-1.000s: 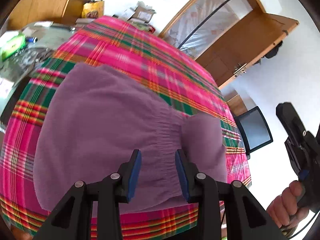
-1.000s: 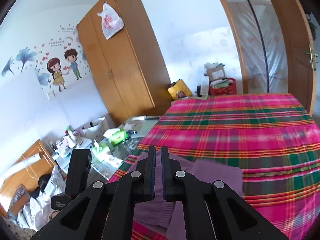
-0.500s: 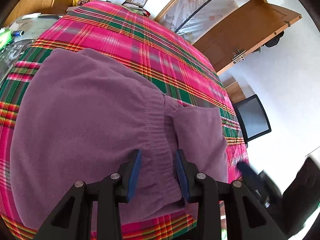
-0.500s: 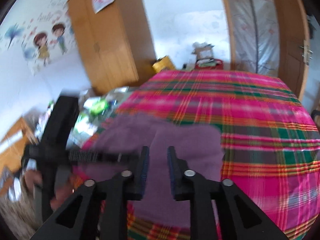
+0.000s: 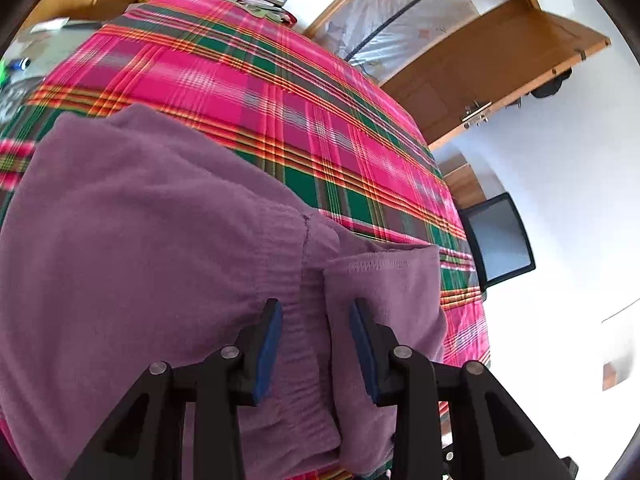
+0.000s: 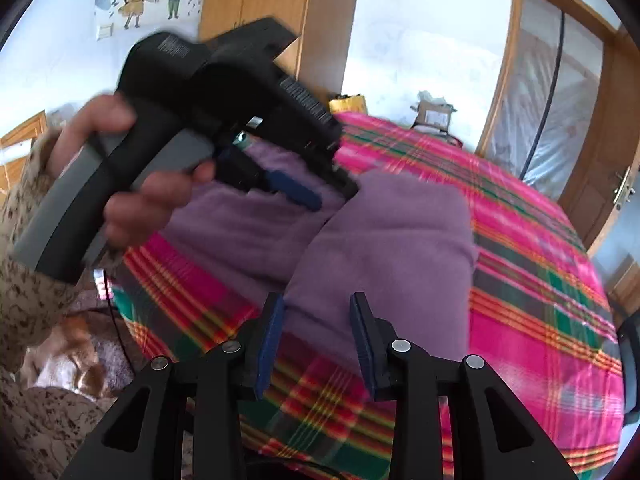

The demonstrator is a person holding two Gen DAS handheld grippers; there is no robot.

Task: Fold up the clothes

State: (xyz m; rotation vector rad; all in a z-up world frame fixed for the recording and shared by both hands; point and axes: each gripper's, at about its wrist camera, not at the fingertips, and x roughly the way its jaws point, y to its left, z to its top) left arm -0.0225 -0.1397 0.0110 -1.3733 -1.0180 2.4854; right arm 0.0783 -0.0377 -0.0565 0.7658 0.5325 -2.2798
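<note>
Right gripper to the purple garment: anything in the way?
Nothing visible. The right gripper hangs open just short of the purple garment on the plaid bedspread; the left gripper sits over its far left part.

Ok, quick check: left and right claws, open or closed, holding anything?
Left claw: open, empty, over the purple garment.
Right claw: open, empty, at the garment's near edge.

The left wrist view looks steeply down, very close over the purple garment (image 5: 160, 260) on the plaid bed (image 5: 280, 92), facing the door, while the right wrist view sits lower at the bed's near edge, sharing garment, bed and the left hand-held gripper (image 6: 304, 196).
</note>
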